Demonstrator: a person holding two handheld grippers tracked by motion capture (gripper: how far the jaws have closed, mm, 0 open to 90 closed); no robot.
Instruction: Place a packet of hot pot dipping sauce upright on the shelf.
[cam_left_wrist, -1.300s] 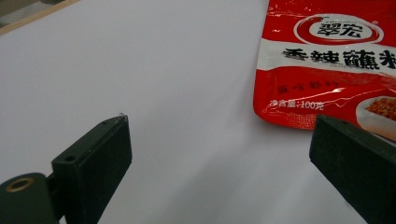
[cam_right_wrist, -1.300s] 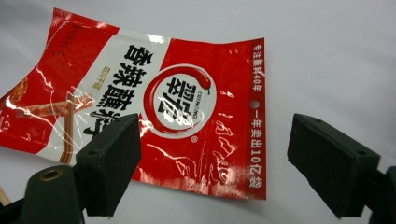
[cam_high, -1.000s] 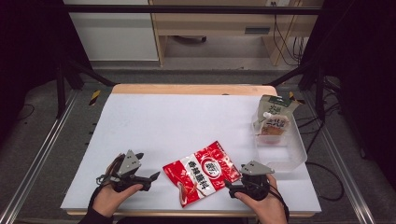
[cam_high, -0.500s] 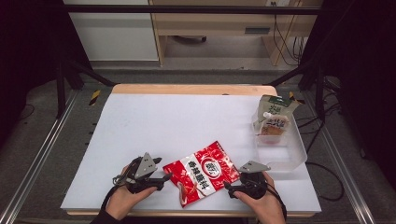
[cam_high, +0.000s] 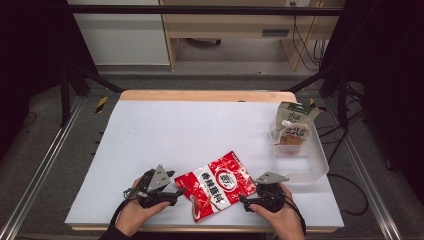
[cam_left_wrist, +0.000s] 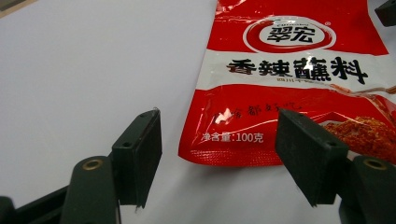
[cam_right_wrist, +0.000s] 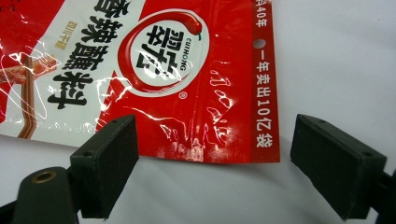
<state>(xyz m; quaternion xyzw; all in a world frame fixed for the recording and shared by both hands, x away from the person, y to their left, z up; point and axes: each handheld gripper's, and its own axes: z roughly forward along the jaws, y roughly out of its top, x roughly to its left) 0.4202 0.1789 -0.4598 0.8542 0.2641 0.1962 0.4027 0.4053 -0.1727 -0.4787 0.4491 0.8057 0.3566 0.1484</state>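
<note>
While your left gripper (cam_high: 176, 192) and right gripper (cam_high: 245, 201) flank the flat red-and-white foil seasoning pouch (cam_high: 218, 184) at lower centre of the high view, both sets of jaws gape wide and hold nothing. Pouch edges run off-frame in the 2 gripper views. At right, a clear plastic tub (cam_high: 312, 167) holds a carton (cam_high: 294, 125).

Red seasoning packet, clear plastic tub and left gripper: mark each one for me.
Red seasoning packet (cam_high: 220, 183), high view, on the round logo at its middle.
Clear plastic tub (cam_high: 320, 167), high view, on its right rim.
Left gripper (cam_left_wrist: 217, 149), left gripper view, midway between its open jaw tips, at the packet's sealed edge.
</note>
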